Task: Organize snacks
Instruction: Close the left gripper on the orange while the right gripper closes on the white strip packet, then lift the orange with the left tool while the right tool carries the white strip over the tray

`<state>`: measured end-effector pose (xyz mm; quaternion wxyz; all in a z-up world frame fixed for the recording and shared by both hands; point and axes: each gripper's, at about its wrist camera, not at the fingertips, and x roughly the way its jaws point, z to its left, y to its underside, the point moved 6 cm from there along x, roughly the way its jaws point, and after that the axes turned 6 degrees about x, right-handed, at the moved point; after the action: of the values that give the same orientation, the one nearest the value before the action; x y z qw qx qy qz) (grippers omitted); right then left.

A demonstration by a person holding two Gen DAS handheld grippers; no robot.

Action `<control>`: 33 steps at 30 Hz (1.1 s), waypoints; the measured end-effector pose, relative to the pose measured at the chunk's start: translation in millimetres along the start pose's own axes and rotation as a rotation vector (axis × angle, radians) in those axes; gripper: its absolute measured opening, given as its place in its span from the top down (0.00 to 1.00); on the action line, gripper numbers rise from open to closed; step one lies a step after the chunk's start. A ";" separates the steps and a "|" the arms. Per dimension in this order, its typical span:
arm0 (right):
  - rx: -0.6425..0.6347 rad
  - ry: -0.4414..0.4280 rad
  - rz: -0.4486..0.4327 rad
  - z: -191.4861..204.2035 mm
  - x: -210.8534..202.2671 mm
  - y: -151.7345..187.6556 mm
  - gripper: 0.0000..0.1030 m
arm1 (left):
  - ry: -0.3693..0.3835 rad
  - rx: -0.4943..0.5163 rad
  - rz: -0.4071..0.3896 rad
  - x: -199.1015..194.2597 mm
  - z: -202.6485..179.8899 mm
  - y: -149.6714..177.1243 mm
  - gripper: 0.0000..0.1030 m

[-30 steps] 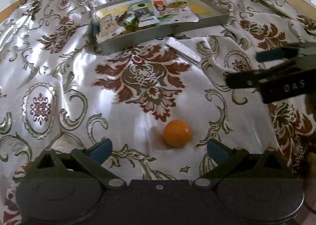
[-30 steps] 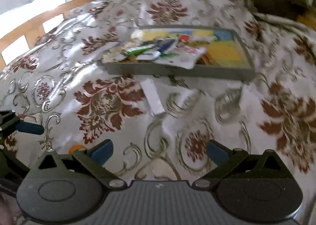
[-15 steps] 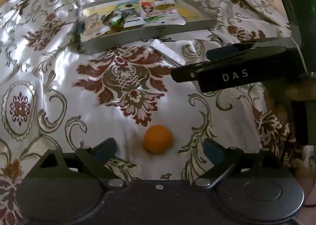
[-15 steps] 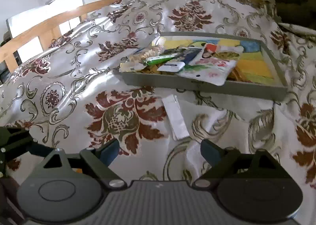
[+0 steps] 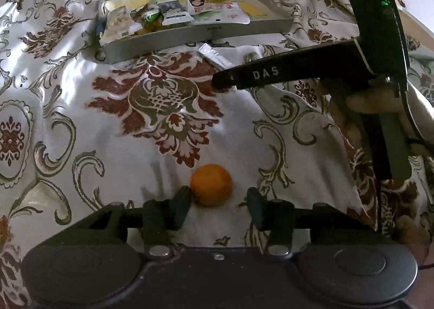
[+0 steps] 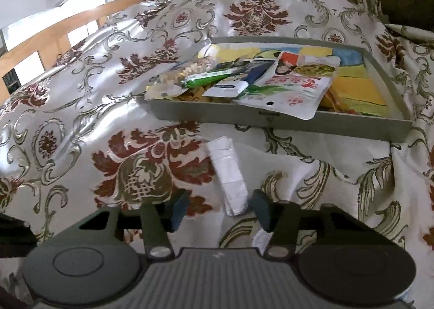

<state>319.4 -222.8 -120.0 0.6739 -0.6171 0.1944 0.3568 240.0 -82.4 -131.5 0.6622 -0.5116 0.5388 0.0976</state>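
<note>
1. Covering the whole work surface: glossy white satin cloth with maroon damask and olive scrollwork (image 6: 81, 124). Rumpling into soft folds near the tray; probably giving way under anything pressed down on it.

2. Sitting at the far side of the cloth: shallow grey rectangular tray with a painted yellow-and-blue floor (image 6: 284, 120). Serving, by judgement, as the collecting place for the snacks. Already holding a large white pouch with red print (image 6: 293, 86), a green tube-shaped wrapper (image 6: 208, 78), a clear bag of pale puffed pieces (image 6: 187, 71) and a dark-and-white sachet (image 6: 230, 86), all heaped toward the left end and overlapping; right end of the floor showing bare.

3. Reaching in low over the cloth, seen from the left camera as a black finger lettered DAS: right gripper (image 6: 218, 210). Jaws standing moderately apart, gripping nothing, straddling the near end of item 4. Likely lining up for a pinch across the narrow width.

4. Lying flat outside the tray, just in front of its near wall: flat silver-white foil stick packet (image 6: 227, 173). Pointing lengthways toward the gripper.

5. Hovering near the front edge of the cloth: left gripper (image 5: 217, 207). Jaws partly open, empty.

6. Resting on the cloth, well apart from the tray: small round orange fruit (image 5: 211, 184). Sitting just ahead of and between the left fingertips, nearer the left pad; contact impossible to confirm. Rolling risk if nudged off-centre.
</note>
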 end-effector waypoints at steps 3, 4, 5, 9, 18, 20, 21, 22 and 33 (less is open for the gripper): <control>0.016 0.001 -0.018 -4.3 0.8 -5.2 0.47 | 0.001 -0.011 -0.010 2.1 1.6 -0.9 0.57; 0.022 0.000 -0.022 -6.2 1.8 -7.4 0.47 | 0.000 -0.013 -0.011 3.0 1.9 -1.1 0.58; 0.026 0.000 -0.024 -7.2 2.8 -9.0 0.47 | -0.002 -0.014 -0.013 3.6 2.5 -1.3 0.59; 0.033 -0.025 -0.006 -10.4 12.8 -11.1 0.50 | -0.002 -0.024 -0.017 4.4 5.3 -2.0 0.65; -0.040 -0.024 0.048 4.9 15.4 -2.9 0.78 | -0.009 -0.010 -0.025 3.6 4.9 -1.8 0.66; -0.060 -0.016 0.062 10.2 13.9 0.2 0.78 | -0.008 -0.019 -0.029 3.3 6.0 -1.8 0.66; -0.063 -0.018 0.070 11.9 12.3 1.8 0.79 | -0.009 -0.022 -0.030 3.2 6.4 -2.0 0.66; -0.064 -0.020 0.083 14.0 10.7 3.8 0.79 | -0.012 -0.024 -0.033 3.1 6.8 -2.2 0.66; -0.087 -0.004 0.086 29.0 -16.5 20.0 0.79 | -0.035 -0.043 -0.072 -2.0 11.1 -5.4 0.66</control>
<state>288.8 -199.0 -117.5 0.6310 -0.6360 0.2036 0.3948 249.7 -75.3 -128.0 0.6635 -0.5430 0.5060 0.0942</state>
